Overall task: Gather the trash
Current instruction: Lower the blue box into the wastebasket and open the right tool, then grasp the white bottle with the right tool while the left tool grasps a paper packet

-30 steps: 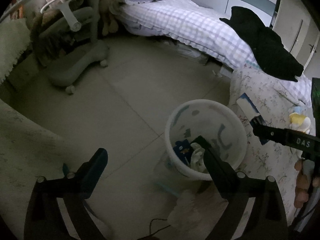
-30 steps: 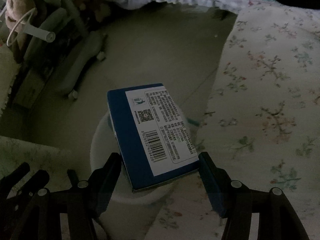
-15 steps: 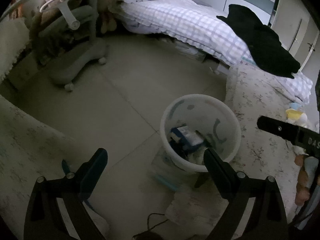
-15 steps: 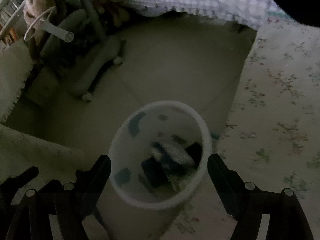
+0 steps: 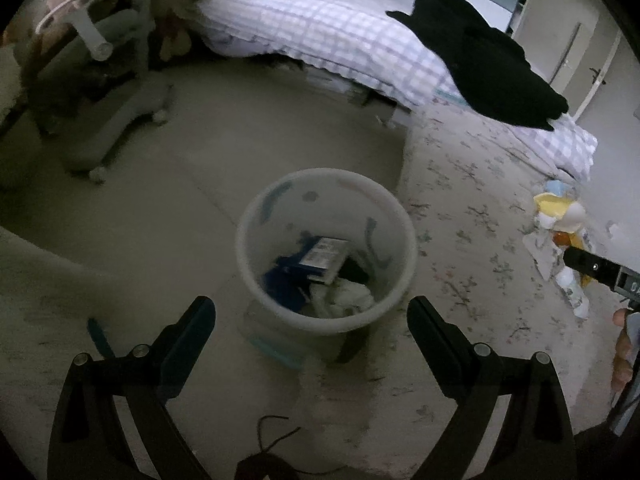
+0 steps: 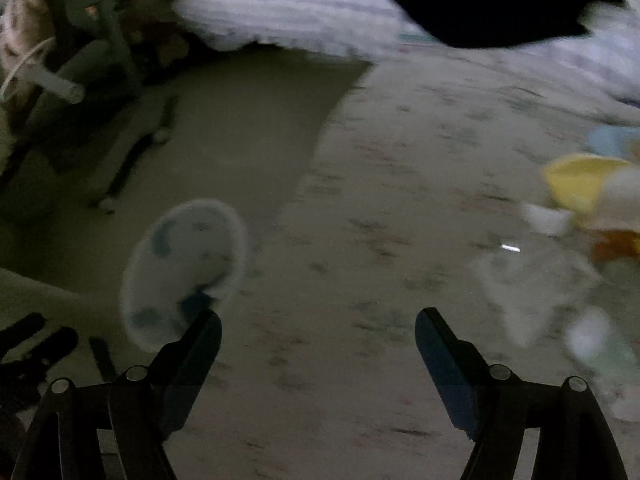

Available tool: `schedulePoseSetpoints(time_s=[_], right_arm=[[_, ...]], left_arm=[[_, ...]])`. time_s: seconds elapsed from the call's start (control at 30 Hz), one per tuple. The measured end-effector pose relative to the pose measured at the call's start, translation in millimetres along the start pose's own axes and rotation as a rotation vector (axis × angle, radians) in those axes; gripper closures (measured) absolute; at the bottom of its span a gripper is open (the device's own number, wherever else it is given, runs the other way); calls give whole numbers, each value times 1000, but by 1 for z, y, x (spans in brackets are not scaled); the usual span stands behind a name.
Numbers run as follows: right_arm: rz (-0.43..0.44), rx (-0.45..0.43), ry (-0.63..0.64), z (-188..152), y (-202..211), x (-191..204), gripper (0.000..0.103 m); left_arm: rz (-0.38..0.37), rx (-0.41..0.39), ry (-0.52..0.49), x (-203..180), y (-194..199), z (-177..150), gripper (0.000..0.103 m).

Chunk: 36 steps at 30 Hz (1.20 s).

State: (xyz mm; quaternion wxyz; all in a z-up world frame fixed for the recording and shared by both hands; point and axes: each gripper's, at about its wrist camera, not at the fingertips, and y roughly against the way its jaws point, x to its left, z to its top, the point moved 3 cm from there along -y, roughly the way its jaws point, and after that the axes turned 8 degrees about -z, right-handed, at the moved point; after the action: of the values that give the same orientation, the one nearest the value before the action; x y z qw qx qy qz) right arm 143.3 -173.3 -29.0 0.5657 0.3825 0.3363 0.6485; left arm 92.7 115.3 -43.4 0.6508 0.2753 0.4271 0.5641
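The blue box (image 5: 320,258) now lies in the bin (image 5: 256,200) — both hand-held grippers, left (image 5: 310,330) and right (image 6: 318,334), gape empty.

There was one white bin (image 5: 326,240) on the floor, with one blue box (image 5: 320,258) inside and some crumpled paper I couldn't count. One bed (image 5: 320,36), one black garment (image 5: 488,68), one yellow bowl (image 6: 580,180) and two grippers, left (image 5: 310,322) and right (image 6: 318,330).

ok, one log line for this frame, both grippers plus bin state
left gripper: open, empty | right gripper: open, empty | bin: blue box inside | litter pile: on floral mat
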Motion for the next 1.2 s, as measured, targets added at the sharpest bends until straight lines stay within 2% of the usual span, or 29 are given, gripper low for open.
schedulePoseSetpoints(time_s=[0.2, 0.4, 0.67, 0.7, 0.73, 0.83, 1.1, 1.2], right_arm=[[-112, 39, -79, -12, 2, -73, 19], [-178, 89, -128, -29, -2, -127, 19], [-230, 171, -105, -46, -28, -160, 21], [-229, 185, -103, -48, -31, -165, 22], [-228, 196, -99, -50, -35, -169, 28], [-217, 219, -91, -55, -41, -182, 53], [-180, 123, -198, -50, -7, -228, 55], [-175, 115, -244, -55, 1, -247, 55]], left_arm=[[-43, 24, -30, -33, -12, 3, 5], [-84, 53, -68, -73, -28, 6, 5], [-137, 107, -135, -145, -67, 9, 5], [-141, 112, -149, -155, -72, 8, 5], [-146, 116, -166, -166, -77, 9, 5], [-161, 119, -219, -197, -91, 9, 5], [-226, 122, -315, -267, -130, 8, 5], [-232, 100, -305, -280, -141, 9, 6]])
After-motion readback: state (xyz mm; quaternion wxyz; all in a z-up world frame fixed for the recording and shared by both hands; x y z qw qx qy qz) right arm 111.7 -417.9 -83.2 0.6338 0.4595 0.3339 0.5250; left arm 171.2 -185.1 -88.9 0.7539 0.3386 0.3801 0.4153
